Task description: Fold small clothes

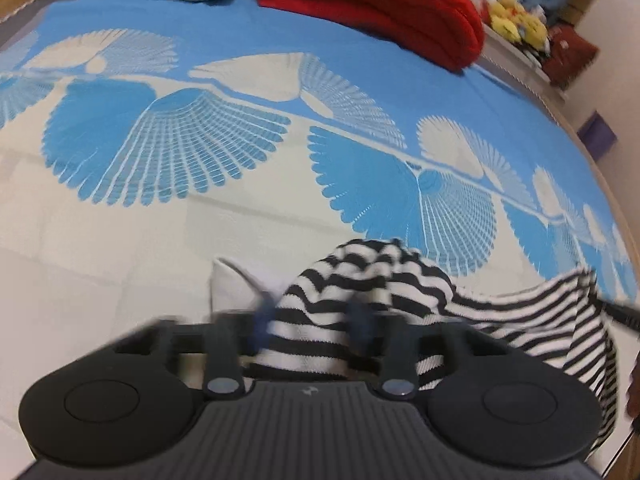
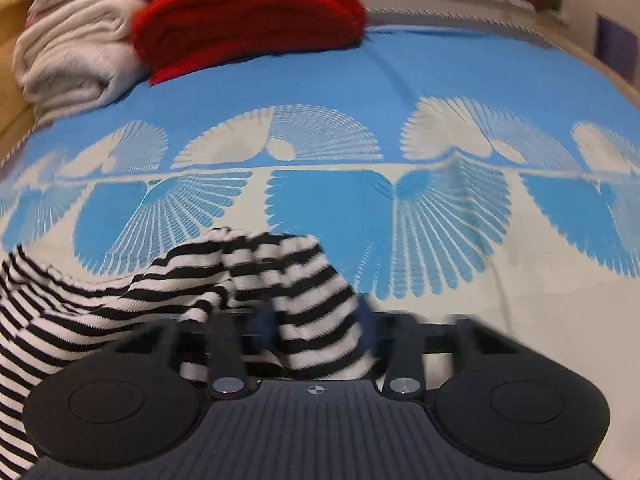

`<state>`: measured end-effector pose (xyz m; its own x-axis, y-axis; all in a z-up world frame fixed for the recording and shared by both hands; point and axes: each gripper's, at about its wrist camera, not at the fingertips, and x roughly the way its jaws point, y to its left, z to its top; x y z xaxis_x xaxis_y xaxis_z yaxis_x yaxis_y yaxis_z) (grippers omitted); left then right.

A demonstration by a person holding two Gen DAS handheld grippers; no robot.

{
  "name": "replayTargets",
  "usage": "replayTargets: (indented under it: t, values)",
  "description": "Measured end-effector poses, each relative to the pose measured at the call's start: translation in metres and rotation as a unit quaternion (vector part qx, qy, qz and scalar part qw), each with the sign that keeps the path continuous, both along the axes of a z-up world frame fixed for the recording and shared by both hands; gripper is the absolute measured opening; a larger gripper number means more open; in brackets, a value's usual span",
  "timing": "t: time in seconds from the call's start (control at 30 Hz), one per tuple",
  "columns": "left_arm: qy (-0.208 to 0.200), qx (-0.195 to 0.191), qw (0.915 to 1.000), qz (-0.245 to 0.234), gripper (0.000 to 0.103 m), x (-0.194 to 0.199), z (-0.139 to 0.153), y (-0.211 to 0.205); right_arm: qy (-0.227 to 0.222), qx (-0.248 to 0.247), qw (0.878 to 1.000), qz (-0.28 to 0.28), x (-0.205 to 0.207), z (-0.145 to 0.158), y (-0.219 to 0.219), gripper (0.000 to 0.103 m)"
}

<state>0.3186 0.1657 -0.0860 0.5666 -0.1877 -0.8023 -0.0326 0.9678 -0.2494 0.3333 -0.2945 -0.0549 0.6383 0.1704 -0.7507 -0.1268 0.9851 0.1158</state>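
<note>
Left gripper (image 1: 314, 318) fingers clamped on one bunch of the striped top (image 1: 360, 280); right gripper (image 2: 316, 322) fingers clamped on another bunch (image 2: 304, 280). Garment spans between them, over the bed (image 1: 280, 40)'s blue-white cover.

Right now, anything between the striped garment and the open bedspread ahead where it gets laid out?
Nothing visible. Both tongs, left and right, grip the striped garment; the bedspread ahead is bare. The red blanket and grey blanket sit at the far edge.

Red blanket (image 1: 384, 4), grey blanket (image 2: 76, 56), bedspread (image 1: 248, 40)
</note>
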Motion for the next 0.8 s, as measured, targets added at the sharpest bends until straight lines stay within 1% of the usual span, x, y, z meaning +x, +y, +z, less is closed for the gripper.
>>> replayTargets:
  t: [0.03, 0.07, 0.1, 0.17, 0.2, 0.23, 0.27, 0.3, 0.33, 0.37, 0.4, 0.43, 0.47, 0.5, 0.53, 0.57, 0.63, 0.7, 0.73, 0.8]
  values:
    - [-0.011, 0.008, 0.9999, -0.003, 0.005, 0.0, 0.003, 0.0, -0.009, -0.006, 1.0, 0.003, 0.0, 0.003, 0.005, 0.012]
    - [-0.036, 0.023, 0.999, 0.012, 0.005, -0.002, 0.011, 0.003, -0.022, -0.006, 1.0, 0.002, -0.001, 0.007, 0.007, 0.008]
    - [-0.071, 0.039, 0.996, 0.038, 0.004, -0.005, 0.022, 0.008, -0.039, -0.001, 0.999, -0.006, 0.002, 0.012, 0.007, 0.008]
    - [-0.129, 0.039, 0.9883, 0.072, 0.005, -0.012, 0.04, 0.019, -0.084, 0.021, 0.996, -0.037, 0.001, 0.027, 0.002, 0.007]
    - [-0.14, 0.042, 0.9864, 0.076, 0.005, -0.013, 0.043, 0.02, -0.1, 0.037, 0.993, -0.05, 0.002, 0.032, -0.002, 0.007]
    - [-0.131, 0.048, 0.9879, 0.069, 0.005, -0.012, 0.041, 0.017, -0.111, 0.048, 0.991, -0.057, 0.003, 0.035, -0.004, 0.007]
    - [-0.107, 0.054, 0.9912, 0.056, 0.005, -0.008, 0.034, 0.013, -0.116, 0.048, 0.99, -0.061, 0.003, 0.035, -0.003, 0.007]
    - [-0.064, 0.063, 0.9951, 0.04, 0.008, -0.002, 0.022, 0.008, -0.11, 0.03, 0.992, -0.059, 0.005, 0.031, 0.003, 0.007]
    - [-0.029, 0.071, 0.9966, 0.032, 0.012, 0.002, 0.012, 0.004, -0.093, 0.006, 0.994, -0.057, 0.009, 0.023, 0.008, 0.007]
    - [0.005, 0.079, 0.9966, 0.026, 0.015, 0.004, 0.001, 0.001, -0.067, -0.015, 0.996, -0.056, 0.013, 0.013, 0.012, 0.01]
    - [0.025, 0.085, 0.9957, 0.024, 0.021, 0.003, -0.004, 0.0, -0.027, -0.024, 0.998, -0.053, 0.018, -0.001, 0.014, 0.013]
    - [0.028, 0.087, 0.9955, 0.025, 0.028, 0.001, -0.003, 0.001, 0.004, -0.02, 0.999, -0.049, 0.022, -0.01, 0.015, 0.016]
    - [0.023, 0.085, 0.9957, 0.029, 0.031, -0.003, 0.002, 0.004, 0.023, -0.015, 0.999, -0.047, 0.023, -0.017, 0.014, 0.023]
    - [0.016, 0.077, 0.9962, 0.036, 0.035, -0.009, 0.009, 0.008, 0.033, -0.017, 0.998, -0.048, 0.022, -0.019, 0.014, 0.026]
    - [0.01, 0.064, 0.997, 0.042, 0.038, -0.016, 0.016, 0.013, 0.032, -0.019, 0.998, -0.049, 0.018, -0.017, 0.013, 0.029]
    - [0.006, 0.055, 0.9975, 0.044, 0.039, -0.022, 0.021, 0.016, 0.028, -0.018, 0.998, -0.052, 0.014, -0.013, 0.01, 0.032]
    - [0.014, 0.045, 0.9977, 0.049, 0.039, -0.036, 0.033, 0.025, 0.022, 0.006, 0.998, -0.062, -0.001, 0.003, 0.001, 0.035]
    - [0.026, 0.038, 0.9975, 0.055, 0.039, -0.047, 0.047, 0.032, 0.02, 0.034, 0.997, -0.066, -0.017, 0.022, -0.013, 0.036]
    - [0.026, 0.033, 0.9976, 0.055, 0.039, -0.054, 0.057, 0.032, 0.019, 0.04, 0.997, -0.069, -0.023, 0.031, -0.018, 0.037]
    - [0.014, 0.019, 0.9988, 0.042, 0.04, -0.08, 0.073, 0.036, 0.015, 0.059, 0.995, -0.082, -0.044, 0.048, -0.033, 0.039]
